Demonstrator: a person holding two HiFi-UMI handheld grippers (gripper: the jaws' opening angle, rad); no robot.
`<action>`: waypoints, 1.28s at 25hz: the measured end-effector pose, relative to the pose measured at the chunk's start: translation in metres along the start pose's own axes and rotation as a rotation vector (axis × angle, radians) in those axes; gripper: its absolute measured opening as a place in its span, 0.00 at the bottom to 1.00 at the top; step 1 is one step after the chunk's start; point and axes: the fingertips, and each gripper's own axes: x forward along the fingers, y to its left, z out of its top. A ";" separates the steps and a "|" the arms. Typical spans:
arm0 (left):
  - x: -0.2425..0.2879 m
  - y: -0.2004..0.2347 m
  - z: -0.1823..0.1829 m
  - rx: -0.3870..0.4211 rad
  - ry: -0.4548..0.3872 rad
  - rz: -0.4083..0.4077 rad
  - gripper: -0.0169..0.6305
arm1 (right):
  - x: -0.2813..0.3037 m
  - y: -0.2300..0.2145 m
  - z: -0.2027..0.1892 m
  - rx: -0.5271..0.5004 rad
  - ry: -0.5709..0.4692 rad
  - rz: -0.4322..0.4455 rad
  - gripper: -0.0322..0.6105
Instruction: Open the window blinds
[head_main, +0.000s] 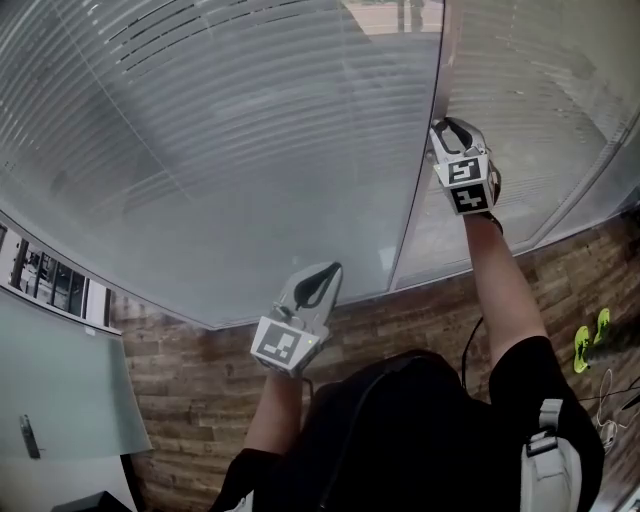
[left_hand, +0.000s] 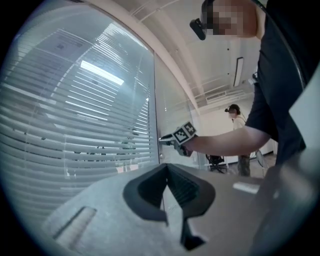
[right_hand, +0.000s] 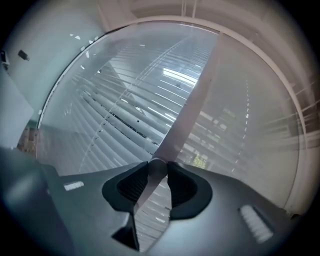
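R gripper (head_main: 446, 128) clamped on blinds knob (right_hand: 156, 168) at window post (right_hand: 194, 105); L gripper (head_main: 329, 272) closed, empty; slats (head_main: 230, 150) behind glass.

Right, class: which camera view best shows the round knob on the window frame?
The right gripper view: the knob sits close up, clamped by the right gripper. In the head view that gripper hides it against the frame. In the left gripper view it is too small to make out.
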 end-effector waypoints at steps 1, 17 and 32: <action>-0.002 0.001 0.000 0.000 -0.001 0.003 0.03 | 0.001 0.000 0.000 0.022 -0.003 0.000 0.24; 0.003 -0.005 0.000 0.005 -0.010 -0.026 0.03 | 0.000 -0.008 -0.004 0.475 -0.062 0.036 0.25; 0.004 -0.004 -0.013 -0.008 0.025 -0.006 0.03 | -0.001 -0.008 -0.008 0.641 -0.091 0.031 0.24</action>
